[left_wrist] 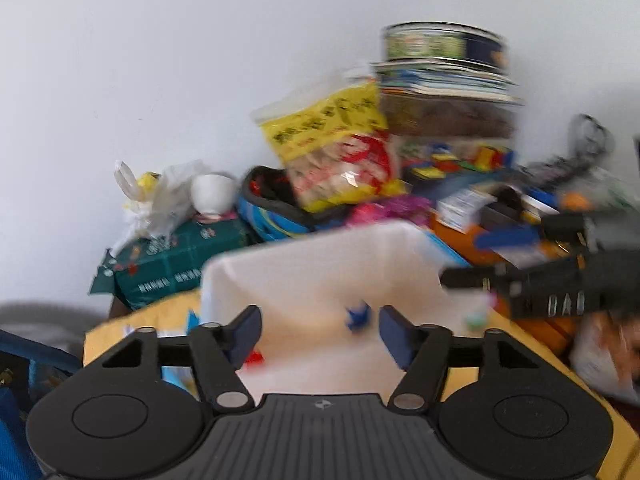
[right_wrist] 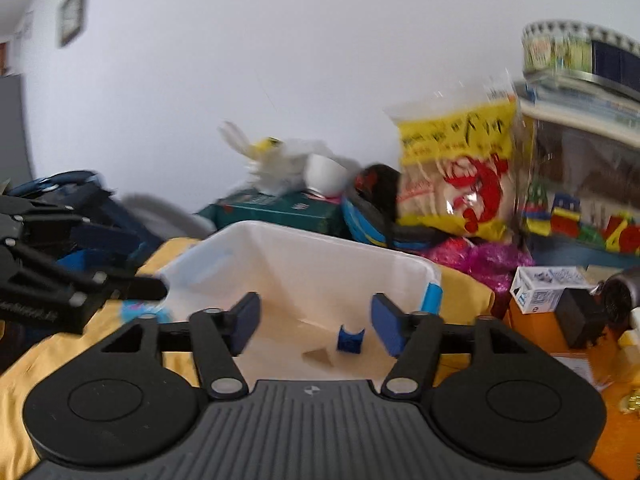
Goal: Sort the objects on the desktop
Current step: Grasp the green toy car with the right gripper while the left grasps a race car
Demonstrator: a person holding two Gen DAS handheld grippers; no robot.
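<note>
A white plastic bin (left_wrist: 320, 264) (right_wrist: 304, 256) stands on a yellow cloth in front of both grippers. A small blue piece (left_wrist: 357, 317) (right_wrist: 349, 339) lies on its floor, with a tan wedge (right_wrist: 319, 358) beside it and a red bit (left_wrist: 254, 358) near the left wall. My left gripper (left_wrist: 319, 336) hovers open over the bin's near edge, nothing between its fingers. My right gripper (right_wrist: 313, 326) is open too, empty, above the bin's near rim. Each gripper appears in the other's view, at the side.
Clutter lines the wall behind the bin: a yellow snack bag (left_wrist: 340, 152) (right_wrist: 460, 176), a green box (left_wrist: 172, 256), a white cup (right_wrist: 326, 176), a blue pouch (left_wrist: 276, 208), toy blocks (right_wrist: 580, 220), a small white carton (right_wrist: 544, 290), stacked books under a round tin (left_wrist: 444, 46).
</note>
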